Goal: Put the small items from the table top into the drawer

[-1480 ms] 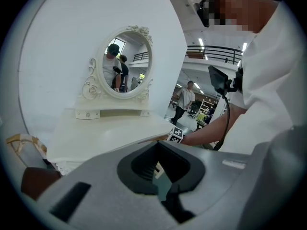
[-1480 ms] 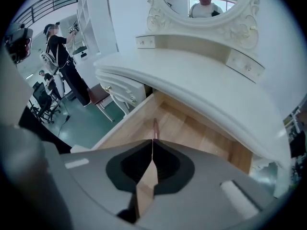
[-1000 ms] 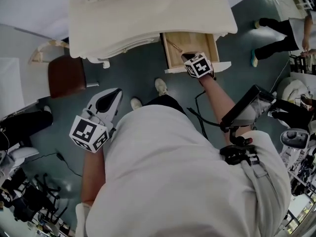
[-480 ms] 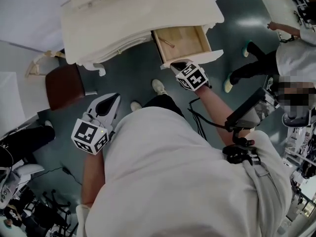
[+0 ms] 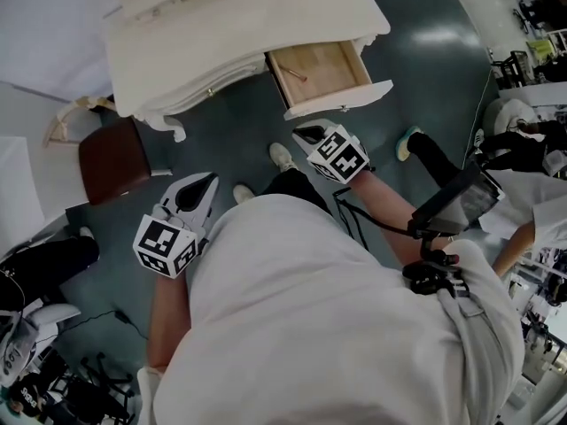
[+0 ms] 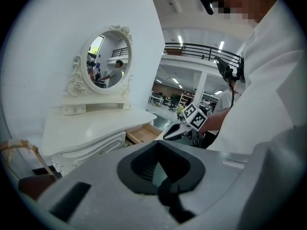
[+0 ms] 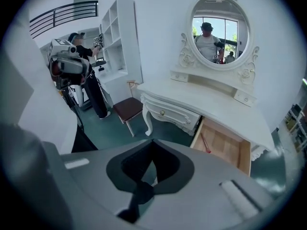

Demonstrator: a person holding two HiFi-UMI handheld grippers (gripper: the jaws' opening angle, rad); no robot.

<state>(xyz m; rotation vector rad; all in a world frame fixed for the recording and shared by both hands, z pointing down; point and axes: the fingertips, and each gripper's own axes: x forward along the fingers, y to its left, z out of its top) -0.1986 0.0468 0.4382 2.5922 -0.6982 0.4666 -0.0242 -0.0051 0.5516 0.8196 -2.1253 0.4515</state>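
Observation:
The white dressing table (image 5: 230,25) stands ahead with its right drawer (image 5: 341,98) pulled open. A thin red stick-like item (image 5: 292,74) lies on the drawer's wooden bottom, and shows again as the red item (image 7: 204,142) in the right gripper view. My right gripper (image 5: 299,132) hangs over the floor just in front of the drawer, shut and holding nothing. My left gripper (image 5: 211,179) sits lower left by my body, shut and holding nothing. The table top (image 7: 211,102) looks bare apart from the mirror stand.
A brown stool (image 5: 111,159) stands left of the table. An oval mirror (image 7: 218,25) rises at the back of the top. White shelves (image 7: 115,37) line the wall at left. Other people (image 5: 523,149) and equipment crowd the right side. My shoes (image 5: 283,156) are below the drawer.
My right gripper has drawn back out of the drawer toward my body. The left gripper has barely moved. The red item stays in the drawer.

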